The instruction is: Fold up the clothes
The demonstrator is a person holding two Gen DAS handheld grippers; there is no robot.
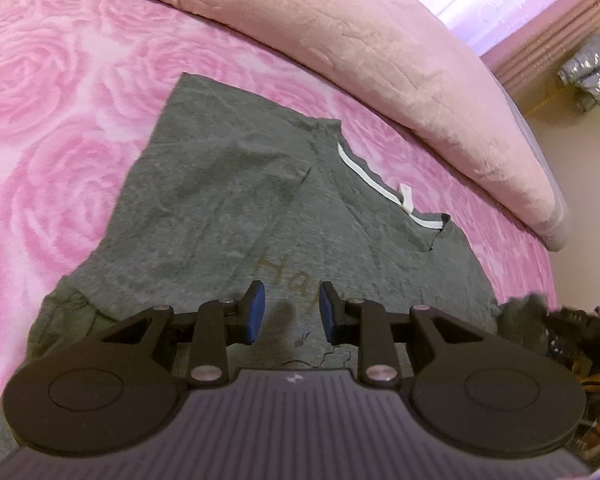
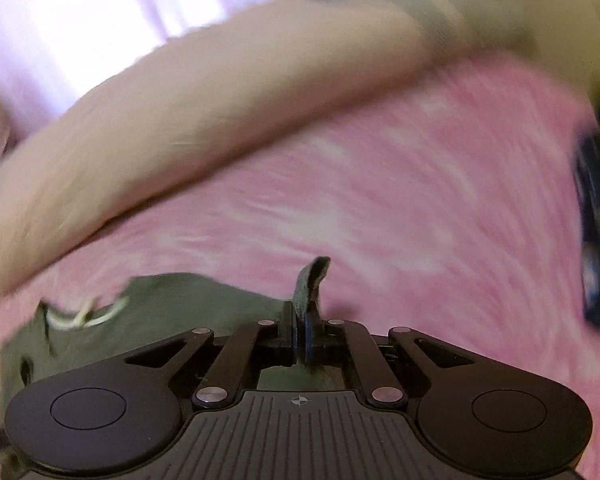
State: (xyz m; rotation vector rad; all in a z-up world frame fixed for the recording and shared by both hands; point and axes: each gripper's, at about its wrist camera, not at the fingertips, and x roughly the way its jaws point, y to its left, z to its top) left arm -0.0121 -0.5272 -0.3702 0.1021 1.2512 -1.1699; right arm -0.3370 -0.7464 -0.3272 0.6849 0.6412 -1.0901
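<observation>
Grey T-shirt [image 1: 236, 216] lies flat on the pink rose-patterned bedspread [image 1: 60, 128], collar with its white neck tape [image 1: 364, 168] toward the folded pink blanket [image 1: 380, 60]. Faint lettering on the chest sits just ahead of my left gripper [image 1: 292, 312]. One side already looks turned in over the body, judging by the diagonal crease near the collar.

Left gripper: jaws apart, holding nothing, hovering low over the chest of the shirt. I judge it waits there to pin the cloth or mark the fold line while the other side comes across.

Right gripper [image 2: 302, 320]: clenched on a pinch of the shirt's edge [image 2: 312, 280], a tab of grey cloth standing up between the pads. That view is heavily smeared, so I cannot tell which edge it is. Holding a thin pinch keeps the layer single, so only that flap lifts.

Beyond: a dark blurred object [image 2: 596, 220] at the right edge of the bed, unidentifiable; a silvery bundle [image 1: 592, 68] on the floor by the wall.
</observation>
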